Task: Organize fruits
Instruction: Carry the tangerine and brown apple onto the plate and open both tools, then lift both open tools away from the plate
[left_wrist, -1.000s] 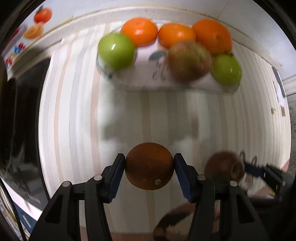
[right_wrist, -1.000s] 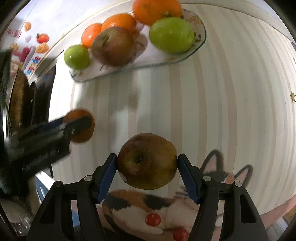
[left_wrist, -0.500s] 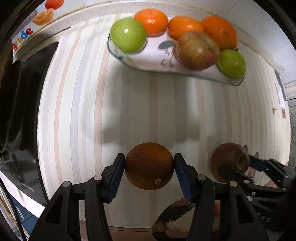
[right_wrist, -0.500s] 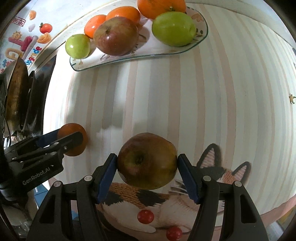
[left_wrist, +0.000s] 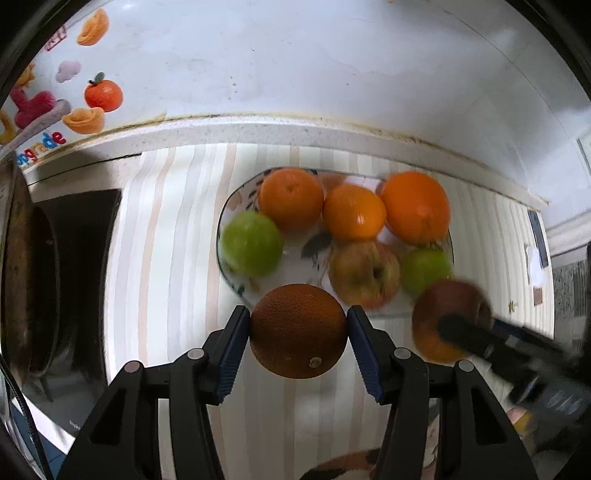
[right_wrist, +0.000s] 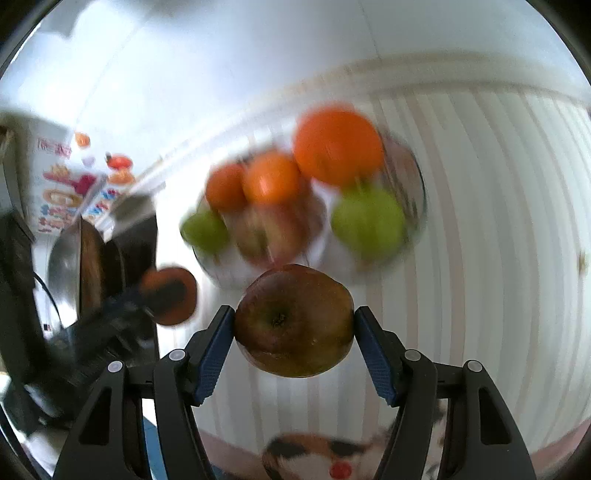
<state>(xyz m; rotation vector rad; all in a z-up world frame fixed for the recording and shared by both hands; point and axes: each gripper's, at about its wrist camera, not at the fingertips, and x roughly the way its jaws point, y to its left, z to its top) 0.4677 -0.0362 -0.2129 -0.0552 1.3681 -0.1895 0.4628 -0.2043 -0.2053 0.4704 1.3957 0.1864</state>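
Note:
My left gripper (left_wrist: 298, 338) is shut on a dark orange (left_wrist: 298, 330), held above the striped counter just in front of the fruit plate (left_wrist: 236, 284). My right gripper (right_wrist: 294, 332) is shut on a brownish-red apple (right_wrist: 294, 319), also just before the plate (right_wrist: 225, 277). The plate holds three oranges (left_wrist: 354, 216), two green apples (left_wrist: 251, 243) and a red-yellow apple (left_wrist: 364, 273). The right gripper with its apple (left_wrist: 448, 319) shows blurred at the right of the left wrist view. The left gripper's orange (right_wrist: 170, 295) shows at the left of the right wrist view.
A black stove top with a dark pan (left_wrist: 33, 295) lies to the left. A white wall with fruit stickers (left_wrist: 101, 94) stands behind the counter. A cat-print mat (right_wrist: 314, 454) lies at the counter's near edge.
Both grippers have tilted up and moved toward the plate with their fruit; the plate now sits lower and closer in both views. The right wrist view is blurred by motion.

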